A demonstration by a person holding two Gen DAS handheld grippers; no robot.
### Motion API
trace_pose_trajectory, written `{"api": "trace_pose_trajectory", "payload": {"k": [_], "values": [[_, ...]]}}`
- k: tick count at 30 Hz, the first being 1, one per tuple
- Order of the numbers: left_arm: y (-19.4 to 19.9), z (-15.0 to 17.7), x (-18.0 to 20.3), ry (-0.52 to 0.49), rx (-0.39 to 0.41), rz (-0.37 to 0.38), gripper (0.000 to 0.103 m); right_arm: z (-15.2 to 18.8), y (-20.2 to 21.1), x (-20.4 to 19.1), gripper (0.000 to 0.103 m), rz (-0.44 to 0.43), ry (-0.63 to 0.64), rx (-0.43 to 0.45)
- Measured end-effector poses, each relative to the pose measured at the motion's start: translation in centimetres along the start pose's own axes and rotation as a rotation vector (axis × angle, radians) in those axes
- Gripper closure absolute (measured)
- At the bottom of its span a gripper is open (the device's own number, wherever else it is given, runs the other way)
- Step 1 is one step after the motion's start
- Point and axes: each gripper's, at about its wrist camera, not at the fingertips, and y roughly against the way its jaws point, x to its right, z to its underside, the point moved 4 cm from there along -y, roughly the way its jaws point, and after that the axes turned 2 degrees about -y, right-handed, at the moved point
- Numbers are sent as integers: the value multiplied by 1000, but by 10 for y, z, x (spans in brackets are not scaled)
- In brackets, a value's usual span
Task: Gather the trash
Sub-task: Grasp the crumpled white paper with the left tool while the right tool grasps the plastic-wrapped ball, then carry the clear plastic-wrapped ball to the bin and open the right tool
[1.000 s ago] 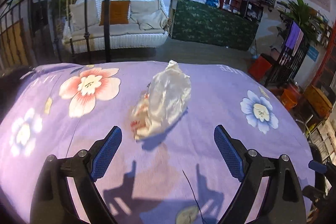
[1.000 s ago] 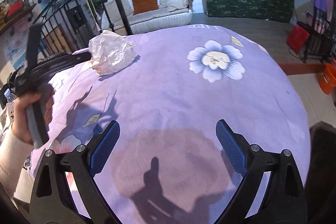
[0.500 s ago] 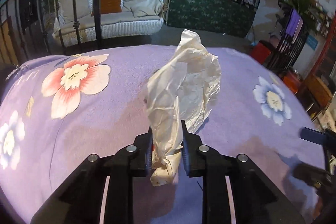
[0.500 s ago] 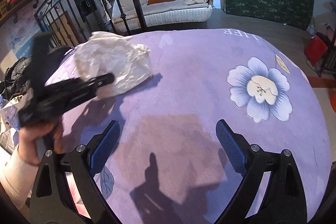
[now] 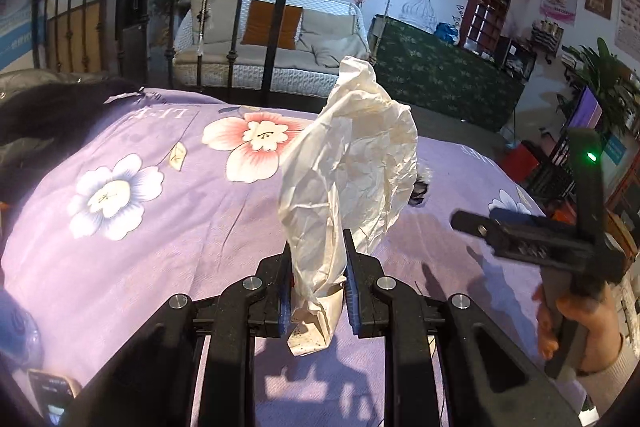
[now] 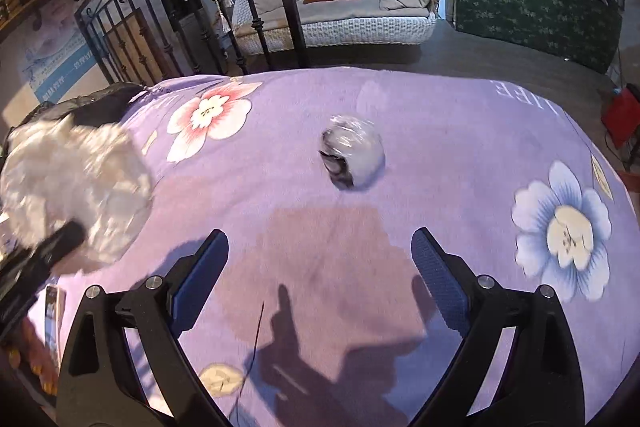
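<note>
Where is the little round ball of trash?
In the right wrist view the ball lies on the purple bedspread, ahead of the open right gripper, between two printed flowers.

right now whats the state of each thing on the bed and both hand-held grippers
left hand-held gripper: shut on the crumpled paper
crumpled paper: pinched at its lower end, lifted off the bedspread, standing upright
right hand-held gripper: open, empty, over the bedspread
clear plastic wad: lying loose on the bedspread, untouched
purple floral bedspread: spread flat, darker patch near the right hand-held gripper
</note>
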Motion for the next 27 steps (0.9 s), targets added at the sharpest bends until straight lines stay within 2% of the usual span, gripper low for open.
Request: {"api": "trace_pose_trajectory", "payload": {"k": [4, 7, 10, 12, 15, 16, 23, 27], "values": [[-3, 8, -5, 10, -11, -8, 83, -23, -35, -1, 11, 9, -10, -50], [-3, 13, -8, 29, -22, 0, 83, -38, -57, 5, 11, 39, -37, -73], [-5, 15, -5, 27, -33, 4, 83, -46, -74, 5, 12, 85, -7, -92], [-6, 16, -2, 22, -40, 11, 83, -48, -85, 7, 21, 97, -5, -106], [-6, 19, 1, 25, -47, 22, 83, -47, -96, 13, 48, 86, -35, -123], [-6, 20, 3, 25, -49, 25, 83, -45, -95, 13, 62, 78, -36, -122], [0, 30, 10, 28, -57, 29, 83, -24, -50, 2, 65, 68, 38, -26], [7, 36, 18, 25, -51, 29, 83, -2, -8, -3, 65, 21, 69, 18]]}}
